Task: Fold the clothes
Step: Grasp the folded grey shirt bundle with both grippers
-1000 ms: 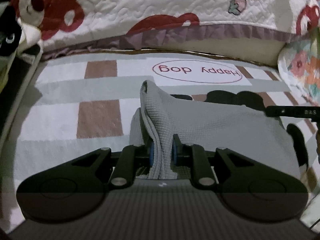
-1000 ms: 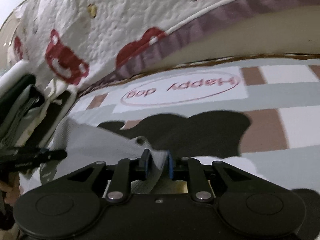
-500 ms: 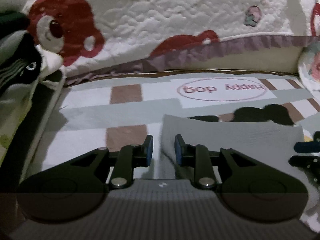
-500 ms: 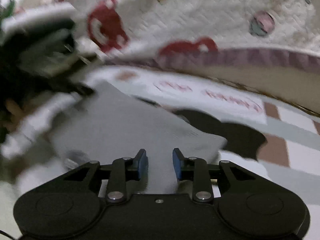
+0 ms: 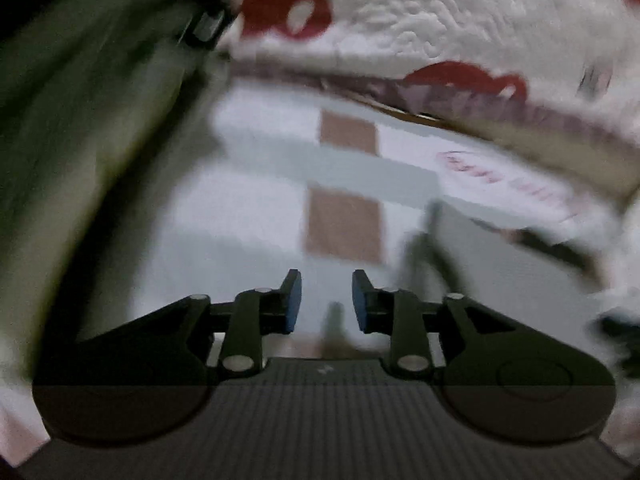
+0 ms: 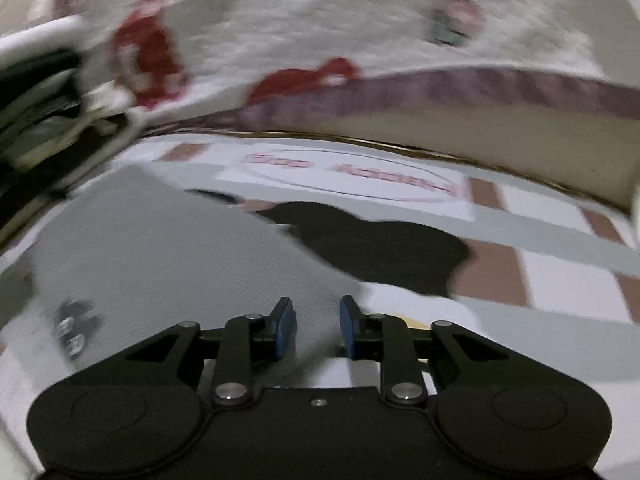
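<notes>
A grey textured garment [image 6: 160, 256] lies flat on the checked mat [image 6: 560, 276] in the right wrist view, spreading left and ahead of my right gripper [image 6: 318, 330]. That gripper is open and holds nothing; the cloth's near edge lies just under its fingers. In the blurred left wrist view my left gripper [image 5: 326, 302] is open too, over bare mat [image 5: 248, 216], and the grey garment [image 5: 500, 256] shows only as a smear to its right.
A white quilt with red bears [image 6: 320, 40] hangs along the far edge of the mat. Dark and green stacked fabric [image 5: 72, 128] fills the left side. The mat carries brown squares [image 5: 344, 220] and a red oval print [image 6: 352, 176].
Both grippers let go of the grey garment, which now lies flat. The left gripper has swung left off the cloth; the right one has drawn back to its near edge.
</notes>
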`<state>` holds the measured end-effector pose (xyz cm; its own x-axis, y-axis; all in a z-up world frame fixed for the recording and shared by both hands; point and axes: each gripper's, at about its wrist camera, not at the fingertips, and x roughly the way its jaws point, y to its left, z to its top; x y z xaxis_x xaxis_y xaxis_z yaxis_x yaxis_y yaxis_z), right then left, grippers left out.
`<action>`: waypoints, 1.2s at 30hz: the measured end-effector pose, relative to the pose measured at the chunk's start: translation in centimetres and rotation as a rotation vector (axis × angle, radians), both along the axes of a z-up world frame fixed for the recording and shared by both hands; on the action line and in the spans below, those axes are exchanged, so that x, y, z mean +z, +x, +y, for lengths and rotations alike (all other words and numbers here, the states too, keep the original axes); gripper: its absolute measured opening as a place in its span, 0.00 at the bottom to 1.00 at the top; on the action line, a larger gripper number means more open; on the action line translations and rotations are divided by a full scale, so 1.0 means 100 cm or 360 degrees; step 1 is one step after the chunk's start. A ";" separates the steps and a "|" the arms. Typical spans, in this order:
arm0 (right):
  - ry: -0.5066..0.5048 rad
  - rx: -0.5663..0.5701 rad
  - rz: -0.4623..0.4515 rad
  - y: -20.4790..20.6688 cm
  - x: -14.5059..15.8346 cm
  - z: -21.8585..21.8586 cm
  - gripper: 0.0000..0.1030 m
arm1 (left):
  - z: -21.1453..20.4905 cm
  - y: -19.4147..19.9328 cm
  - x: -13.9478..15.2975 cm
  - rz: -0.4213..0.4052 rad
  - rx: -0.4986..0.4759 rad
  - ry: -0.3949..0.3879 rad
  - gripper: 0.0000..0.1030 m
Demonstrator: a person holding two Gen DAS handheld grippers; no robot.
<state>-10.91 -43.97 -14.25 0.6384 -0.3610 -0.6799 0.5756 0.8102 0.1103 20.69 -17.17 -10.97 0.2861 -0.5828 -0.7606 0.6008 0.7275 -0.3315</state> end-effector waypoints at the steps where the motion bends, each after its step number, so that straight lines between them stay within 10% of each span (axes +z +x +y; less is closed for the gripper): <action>1: 0.0079 -0.0107 -0.0008 -0.006 0.001 -0.009 0.48 | 0.011 -0.001 -0.001 0.0131 0.0032 -0.0116 0.33; 7: 0.0706 -0.0496 -0.0301 -0.059 0.015 -0.016 0.56 | 0.053 -0.034 -0.024 0.0654 0.0263 -0.0535 0.48; 17: 0.1542 -0.0694 -0.0495 -0.084 -0.031 0.032 0.59 | 0.035 -0.050 -0.050 0.0821 0.0174 -0.0417 0.61; 30: 0.1844 -0.0904 -0.0666 -0.065 -0.057 0.063 0.59 | -0.004 -0.059 -0.056 0.0419 0.0178 -0.0398 0.63; 36: 0.1730 -0.0986 -0.0703 -0.055 -0.050 0.069 0.62 | -0.021 -0.068 -0.043 0.0189 0.0008 -0.0227 0.46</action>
<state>-16.45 -37.09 -19.24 0.8071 -0.0786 -0.5851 0.5639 -0.1906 0.8035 13.85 -19.29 -15.27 0.2025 -0.6859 -0.6990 0.5479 0.6710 -0.4996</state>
